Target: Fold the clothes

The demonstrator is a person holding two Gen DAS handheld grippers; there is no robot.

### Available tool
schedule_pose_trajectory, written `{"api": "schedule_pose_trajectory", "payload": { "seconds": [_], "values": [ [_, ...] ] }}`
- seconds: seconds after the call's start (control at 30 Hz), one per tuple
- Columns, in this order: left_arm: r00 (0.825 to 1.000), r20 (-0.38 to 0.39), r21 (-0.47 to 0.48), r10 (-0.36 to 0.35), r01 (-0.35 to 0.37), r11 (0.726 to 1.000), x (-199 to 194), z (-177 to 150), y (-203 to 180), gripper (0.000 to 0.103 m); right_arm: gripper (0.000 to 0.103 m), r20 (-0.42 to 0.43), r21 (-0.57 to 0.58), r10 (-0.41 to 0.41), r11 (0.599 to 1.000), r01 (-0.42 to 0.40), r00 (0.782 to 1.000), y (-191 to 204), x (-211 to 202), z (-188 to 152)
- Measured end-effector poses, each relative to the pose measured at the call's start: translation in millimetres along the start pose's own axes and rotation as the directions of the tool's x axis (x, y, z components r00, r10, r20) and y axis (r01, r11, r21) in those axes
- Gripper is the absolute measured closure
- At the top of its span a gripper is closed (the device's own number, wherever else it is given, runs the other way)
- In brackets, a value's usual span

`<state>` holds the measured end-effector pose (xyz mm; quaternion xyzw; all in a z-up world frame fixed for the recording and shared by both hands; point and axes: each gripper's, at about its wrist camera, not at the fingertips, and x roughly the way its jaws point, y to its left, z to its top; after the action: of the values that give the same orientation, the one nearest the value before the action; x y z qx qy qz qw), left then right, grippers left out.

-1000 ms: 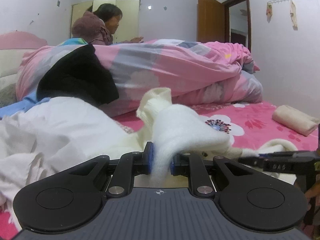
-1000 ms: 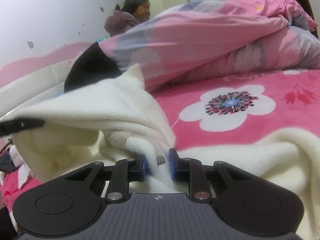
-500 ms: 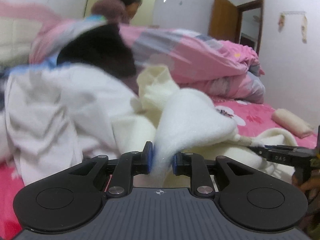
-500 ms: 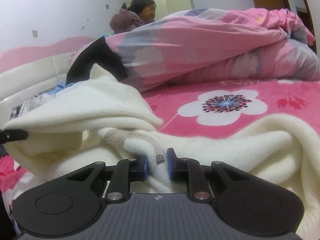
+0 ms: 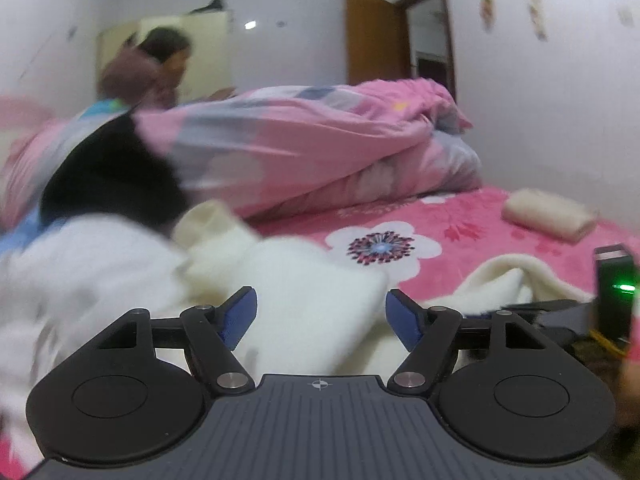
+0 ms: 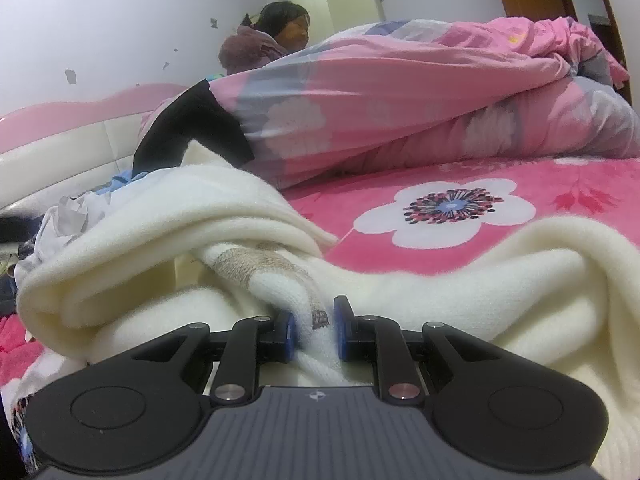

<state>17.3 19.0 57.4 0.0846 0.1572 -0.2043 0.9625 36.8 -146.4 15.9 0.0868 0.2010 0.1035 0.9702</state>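
Here, a cream fleece garment is lying rumpled on the near part of a pink flowered bedspread, its folds heaped toward the left and a broad flap spread to the right. A bunched ridge of it, printed with a brownish pattern, is being pinched between the blue pads of the right gripper, whose jaws are standing narrow and pressed against the cloth. In the left wrist view the left gripper is seen with its jaws opening wide; a fold of the same garment is lying between the pads, and neither pad is pressing on it. Just left of the garment, white clothes are piled. Behind them a black garment is draped against a pink quilt heaped across the far side. A folded cream towel is resting far right. Beyond the quilt a person is seated.
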Motion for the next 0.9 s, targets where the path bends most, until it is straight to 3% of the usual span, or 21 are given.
{"api": "schedule_pose_trajectory", "payload": {
  "seconds": [0.1,0.17,0.33,0.4,0.53,0.6,0.77,0.9],
  "values": [
    [0.999,-0.017,0.138,0.039,-0.036,0.99,41.1,4.5,-25.7,0.031,0.084,0.002,0.002,0.006,1.0,-0.006,1.0,-0.8,-0.5,-0.9],
    [0.993,-0.046,0.205,0.105,-0.094,0.974,62.9,-0.1,-38.5,0.032,0.084,0.005,0.001,0.007,1.0,-0.007,1.0,-0.8,-0.5,-1.9],
    [0.992,-0.034,0.223,0.125,-0.114,0.968,68.9,-7.3,-40.4,0.035,0.083,0.011,-0.003,0.004,1.0,-0.004,1.0,-0.1,-0.1,-3.0],
    [0.993,-0.031,0.209,0.117,-0.108,0.972,66.9,-7.3,-36.8,0.043,0.083,0.013,-0.002,0.006,1.0,-0.006,1.0,0.0,0.2,-3.3],
    [0.995,-0.032,0.113,0.093,-0.089,0.99,63.9,-2.6,-23.4,0.06,0.083,0.017,-0.002,0.009,1.0,-0.009,1.0,0.0,-0.5,-3.9],
    [0.995,-0.03,0.042,0.098,-0.097,0.994,60.0,-0.8,-12.8,0.079,0.083,0.018,-0.005,0.008,1.0,-0.008,1.0,0.5,-1.1,-4.1],
    [0.987,-0.029,-0.137,0.16,-0.162,0.977,41.6,-1.0,27.5,0.086,0.083,0.019,-0.007,0.006,1.0,-0.006,1.0,0.8,-0.8,-3.9],
    [0.958,-0.016,-0.252,0.288,-0.282,0.926,3.8,-5.1,69.7,0.088,0.083,0.02,-0.01,0.007,1.0,-0.006,1.0,0.7,-0.7,-4.0]
  ]
}}
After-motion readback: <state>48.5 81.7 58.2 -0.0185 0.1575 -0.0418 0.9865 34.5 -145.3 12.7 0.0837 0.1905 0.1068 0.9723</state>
